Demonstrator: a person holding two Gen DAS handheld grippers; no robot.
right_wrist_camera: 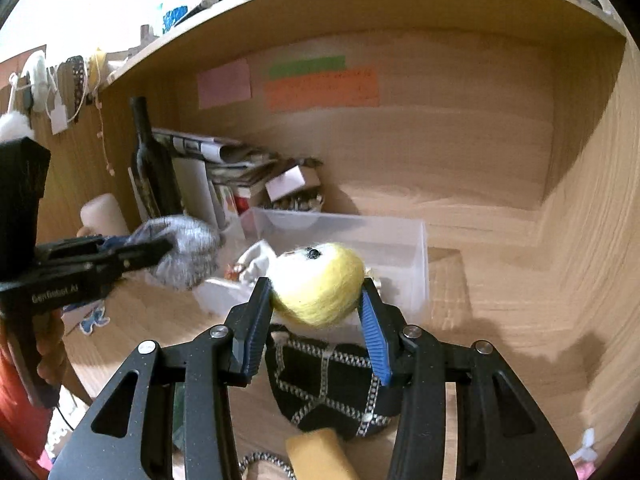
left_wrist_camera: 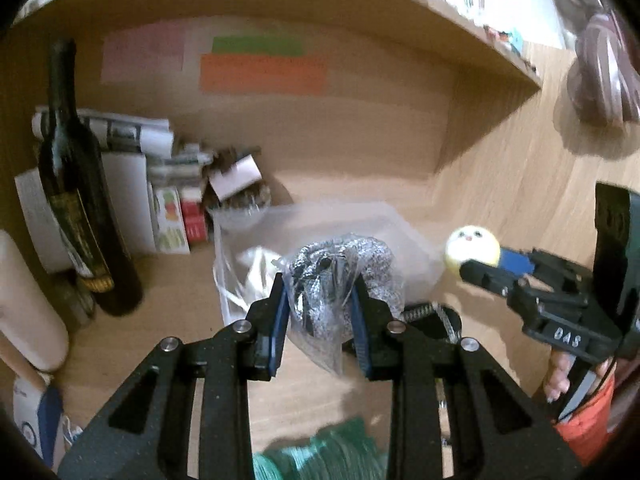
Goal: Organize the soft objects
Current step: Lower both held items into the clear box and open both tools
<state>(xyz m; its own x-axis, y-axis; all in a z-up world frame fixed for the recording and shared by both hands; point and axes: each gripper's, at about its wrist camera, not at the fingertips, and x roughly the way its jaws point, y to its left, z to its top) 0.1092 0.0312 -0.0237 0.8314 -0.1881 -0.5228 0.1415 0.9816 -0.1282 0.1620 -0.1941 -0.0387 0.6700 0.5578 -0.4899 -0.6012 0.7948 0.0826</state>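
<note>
My left gripper (left_wrist_camera: 320, 292) is shut on a grey knitted item wrapped in clear plastic (left_wrist_camera: 336, 276), held above the desk near a clear plastic bin (left_wrist_camera: 376, 216). My right gripper (right_wrist_camera: 318, 300) is shut on a yellow and white fluffy ball toy (right_wrist_camera: 320, 284), held over the near edge of the clear bin (right_wrist_camera: 416, 264). The bin holds a white soft item (right_wrist_camera: 256, 260). The left gripper with the grey item (right_wrist_camera: 184, 252) shows at the left of the right wrist view. The right gripper with the ball toy (left_wrist_camera: 472, 246) shows at the right of the left wrist view.
A dark wine bottle (left_wrist_camera: 76, 184) stands at the left beside stacked papers and boxes (left_wrist_camera: 168, 184). A black pouch with a silver grid pattern (right_wrist_camera: 332, 388) lies on the desk below my right gripper. A green item (left_wrist_camera: 320, 452) lies near the front. A shelf (right_wrist_camera: 360, 4) overhangs the desk.
</note>
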